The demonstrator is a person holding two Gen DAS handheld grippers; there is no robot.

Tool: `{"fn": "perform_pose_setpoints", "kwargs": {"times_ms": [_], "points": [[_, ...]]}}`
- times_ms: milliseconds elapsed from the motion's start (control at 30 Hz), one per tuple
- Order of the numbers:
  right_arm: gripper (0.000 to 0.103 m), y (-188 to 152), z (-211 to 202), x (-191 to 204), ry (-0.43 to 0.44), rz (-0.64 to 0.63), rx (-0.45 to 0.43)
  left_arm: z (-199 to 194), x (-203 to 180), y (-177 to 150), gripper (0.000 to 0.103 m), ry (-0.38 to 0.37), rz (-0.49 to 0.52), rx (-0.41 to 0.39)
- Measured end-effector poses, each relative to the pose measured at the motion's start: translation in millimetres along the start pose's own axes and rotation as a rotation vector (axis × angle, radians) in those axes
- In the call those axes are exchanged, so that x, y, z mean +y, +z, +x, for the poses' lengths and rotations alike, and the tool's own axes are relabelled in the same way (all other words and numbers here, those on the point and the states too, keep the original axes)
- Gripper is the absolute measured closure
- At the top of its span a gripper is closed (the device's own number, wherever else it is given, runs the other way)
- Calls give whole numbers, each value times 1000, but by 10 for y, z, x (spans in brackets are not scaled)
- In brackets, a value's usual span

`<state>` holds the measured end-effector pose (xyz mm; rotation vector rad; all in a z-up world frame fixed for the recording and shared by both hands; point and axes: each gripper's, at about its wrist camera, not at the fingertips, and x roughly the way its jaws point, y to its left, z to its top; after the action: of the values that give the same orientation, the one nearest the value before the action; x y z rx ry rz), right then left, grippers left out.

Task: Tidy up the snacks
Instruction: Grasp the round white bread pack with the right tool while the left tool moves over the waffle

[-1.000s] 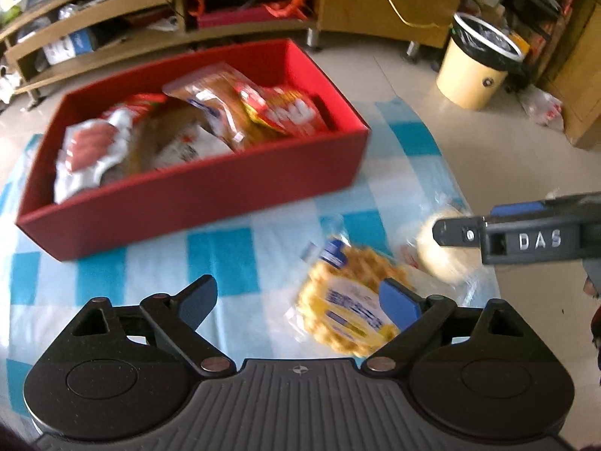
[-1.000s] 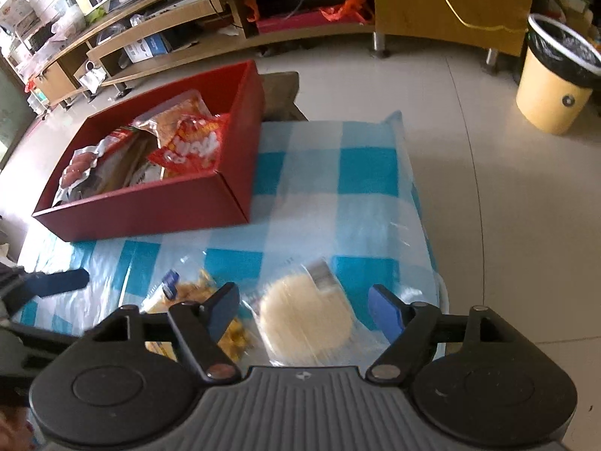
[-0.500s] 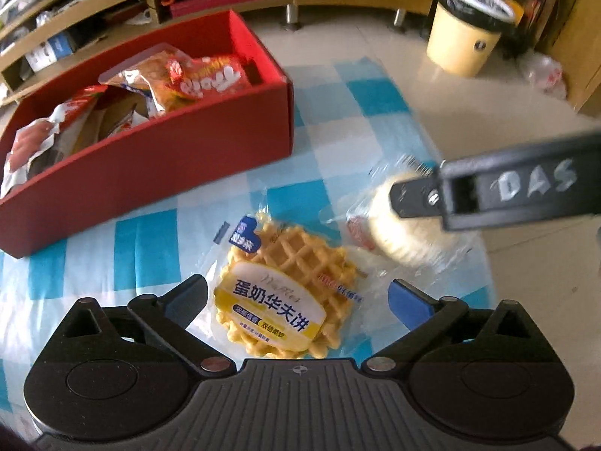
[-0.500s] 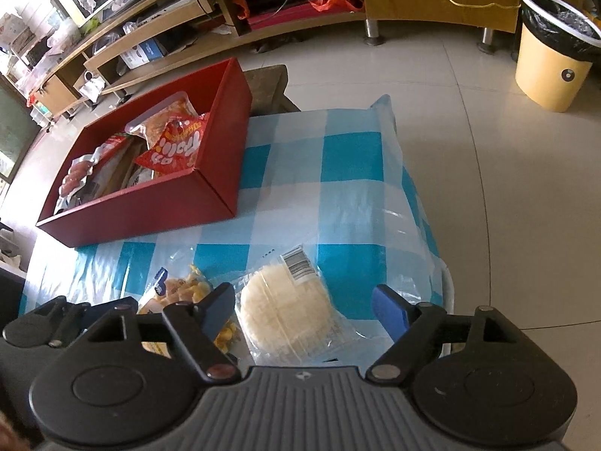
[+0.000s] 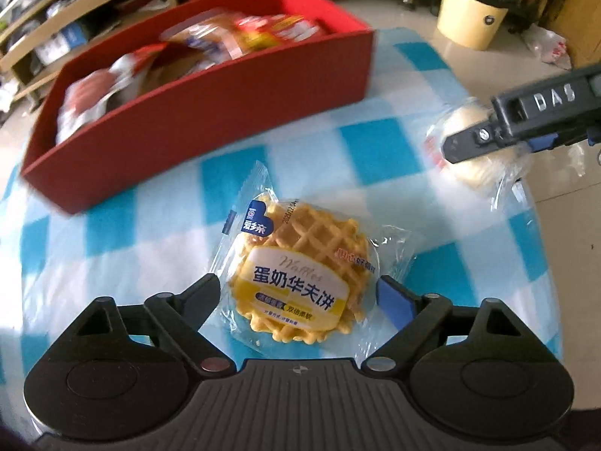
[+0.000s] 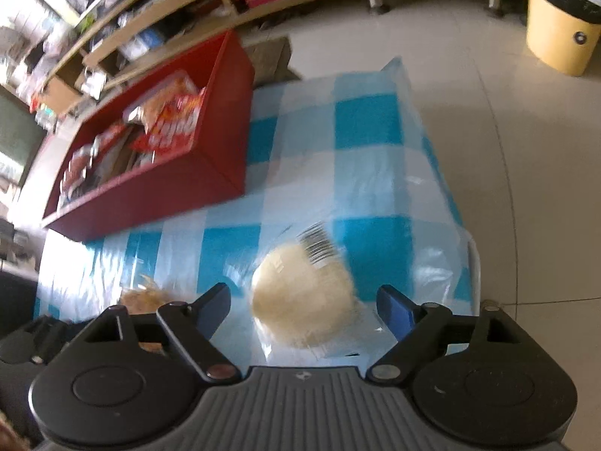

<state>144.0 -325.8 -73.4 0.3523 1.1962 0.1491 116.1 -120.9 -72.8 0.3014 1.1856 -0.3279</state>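
Left tool (image 5: 298,293) hangs low over the waffle pack (image 5: 300,278), its jaws spread to either side of the wrapper; they have just been closing in, and the pads do not yet press on it. Right tool (image 6: 304,302) straddles the round pale cake (image 6: 302,297) in clear wrap, jaws apart and just opening wider, with a gap on both sides of the cake. Both packs lie on the blue-checked worktop (image 5: 379,150), the waffle near the front edge and the cake (image 5: 473,165) toward the right edge, well apart from each other. Behind them stands the red box (image 5: 210,120), holding several snack bags (image 5: 240,37). On the floor beyond is a yellow bin (image 5: 473,22).
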Motion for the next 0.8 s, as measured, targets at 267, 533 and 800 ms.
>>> {"fn": "perform_pose_setpoints", "kwargs": {"times_ms": [267,533,800], "points": [[21,-154,91,356,-70,-170,47,-192,412,-113,9,-67,-158,19],[12,44,141,103,-50,40,3,-146,533,7,0,-80,-392,20],[14,-10,268,446,-167,-161,-49,109,355,96,0,14,-424,42]]}}
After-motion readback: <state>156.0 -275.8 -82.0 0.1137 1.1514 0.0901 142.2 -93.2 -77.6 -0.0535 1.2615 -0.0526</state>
